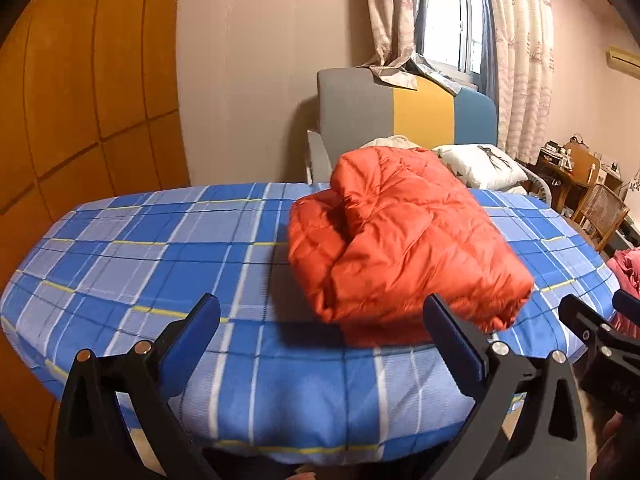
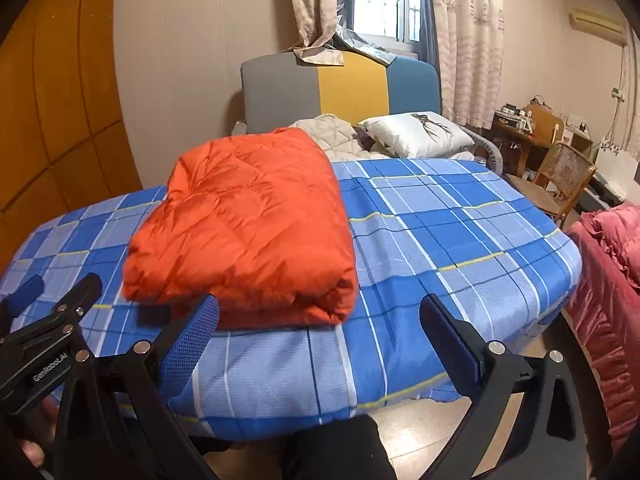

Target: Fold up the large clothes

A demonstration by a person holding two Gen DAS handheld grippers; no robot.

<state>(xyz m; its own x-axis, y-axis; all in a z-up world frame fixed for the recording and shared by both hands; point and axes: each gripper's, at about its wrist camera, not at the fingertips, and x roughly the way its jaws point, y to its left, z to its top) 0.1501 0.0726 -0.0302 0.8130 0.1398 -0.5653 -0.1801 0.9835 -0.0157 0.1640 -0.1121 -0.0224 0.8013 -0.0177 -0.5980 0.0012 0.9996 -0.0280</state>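
Note:
An orange quilted jacket (image 1: 400, 240) lies folded into a thick bundle on the bed with the blue plaid sheet (image 1: 160, 248). In the left wrist view it lies right of the middle, near the front edge. My left gripper (image 1: 322, 306) stands open just in front of its near edge, apart from it, with nothing between the fingers. In the right wrist view the jacket (image 2: 248, 232) lies left of the middle. My right gripper (image 2: 320, 308) is open and empty, and its left finger overlaps the bundle's near edge in the picture. Each gripper shows at the side of the other's view, the right gripper (image 1: 596, 304) and the left gripper (image 2: 60, 284).
Behind the bed stands a grey, yellow and blue seat back (image 2: 340, 88) with a white pillow (image 2: 416, 132) and a beige quilt (image 2: 332, 132). A pink quilt (image 2: 608, 272) hangs at the right, beyond it a wooden chair (image 2: 560, 176). A wooden wardrobe (image 1: 80, 100) is at the left.

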